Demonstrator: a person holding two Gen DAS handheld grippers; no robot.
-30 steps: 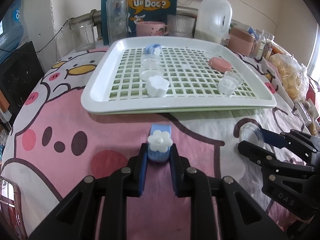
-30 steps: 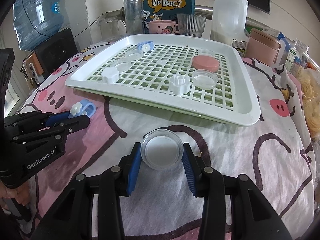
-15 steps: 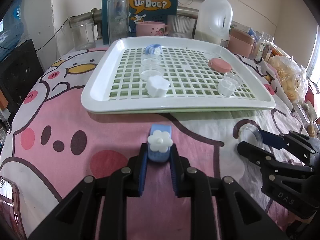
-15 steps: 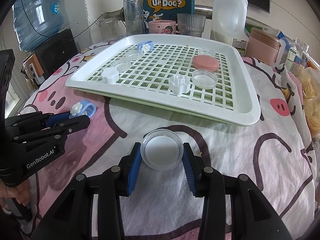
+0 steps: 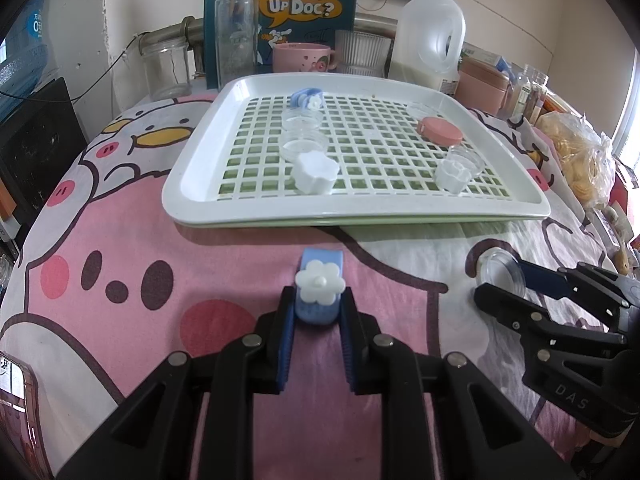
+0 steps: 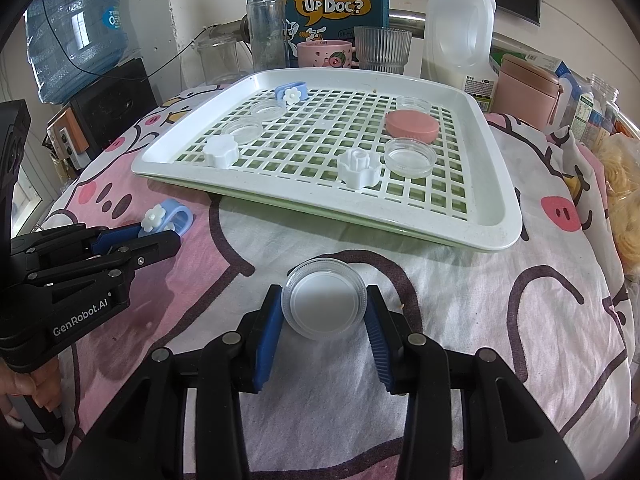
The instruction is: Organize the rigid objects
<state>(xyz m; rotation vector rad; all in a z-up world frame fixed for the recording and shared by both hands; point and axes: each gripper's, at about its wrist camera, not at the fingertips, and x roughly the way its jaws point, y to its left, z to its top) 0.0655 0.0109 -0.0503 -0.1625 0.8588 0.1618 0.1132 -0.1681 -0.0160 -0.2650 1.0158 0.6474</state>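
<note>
**Both pieces gripped, ready to lift to the tray**

My left gripper (image 5: 316, 312) is clenched on the blue flower clip (image 5: 319, 292); my right gripper (image 6: 324, 312) grasps the round clear lid (image 6: 323, 305). Both pieces lie on the cartoon-print cloth (image 6: 460, 304) just before the white slotted tray (image 6: 496, 216). I judge pickup done. Next: lift each clear of the rim and set it beside its matching kind.

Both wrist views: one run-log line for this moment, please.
left gripper: shut on blue flower clip | right gripper: shut on clear round lid | both on pink cartoon cloth, near white grid tray
</note>
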